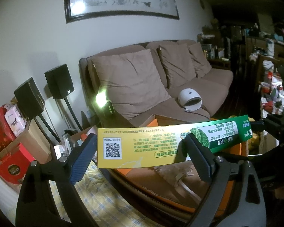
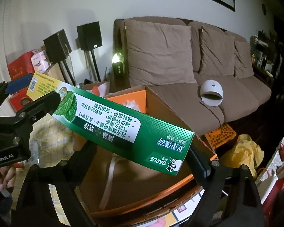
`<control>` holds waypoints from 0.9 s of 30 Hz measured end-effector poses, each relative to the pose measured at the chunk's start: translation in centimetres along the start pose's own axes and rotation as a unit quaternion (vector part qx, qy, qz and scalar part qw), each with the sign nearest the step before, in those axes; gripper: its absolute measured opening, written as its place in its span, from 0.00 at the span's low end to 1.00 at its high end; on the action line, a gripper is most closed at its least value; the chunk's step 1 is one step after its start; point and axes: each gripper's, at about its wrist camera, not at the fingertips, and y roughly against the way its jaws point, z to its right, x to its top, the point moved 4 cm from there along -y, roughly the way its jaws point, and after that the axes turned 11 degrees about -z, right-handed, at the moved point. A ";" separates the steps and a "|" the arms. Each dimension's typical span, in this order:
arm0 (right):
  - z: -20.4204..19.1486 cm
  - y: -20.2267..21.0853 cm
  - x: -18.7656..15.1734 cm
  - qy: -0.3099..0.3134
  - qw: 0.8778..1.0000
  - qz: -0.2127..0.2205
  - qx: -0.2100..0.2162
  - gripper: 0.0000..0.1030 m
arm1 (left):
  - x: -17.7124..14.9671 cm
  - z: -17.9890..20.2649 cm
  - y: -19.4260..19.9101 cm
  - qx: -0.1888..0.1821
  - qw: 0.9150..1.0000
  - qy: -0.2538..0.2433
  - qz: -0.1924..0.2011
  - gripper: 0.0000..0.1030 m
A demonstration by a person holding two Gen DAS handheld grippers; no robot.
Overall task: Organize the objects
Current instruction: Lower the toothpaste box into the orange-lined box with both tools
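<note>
Left wrist view: toothpaste box [image 1: 161, 145], yellow end with QR code and upside-down Chinese print, clamped between fingers of left gripper [image 1: 140, 155], held level over open cardboard box [image 1: 172, 121] with orange inner flaps; contents unclear. Right gripper [image 1: 270, 124] at the green far end, grip unclear here. Brown sofa [image 1: 161, 79] beyond.

Right wrist view: "DARLIE" readable upside down on green end, sitting between fingers of right gripper [image 2: 142, 155], contact hidden behind the box. "GenRobot.AI" on left gripper [image 2: 28, 94]. Carton [image 2: 161, 111] open below; crumpled white paper and a pale strap inside.
</note>
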 end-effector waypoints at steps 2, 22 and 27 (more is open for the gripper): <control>0.1 -0.3 -0.1 0.000 1.000 -0.003 -0.002 0.86 | 0.0 -0.1 -0.3 0.001 1.000 0.002 -0.002 0.88; 0.5 -2.9 -0.6 -0.007 0.999 -0.036 -0.021 0.76 | -0.8 -0.4 -3.1 -0.002 1.000 0.006 -0.028 0.83; 0.7 -3.6 -0.8 -0.009 0.999 -0.045 -0.025 0.74 | -1.1 -0.5 -3.8 -0.006 0.999 0.008 -0.037 0.83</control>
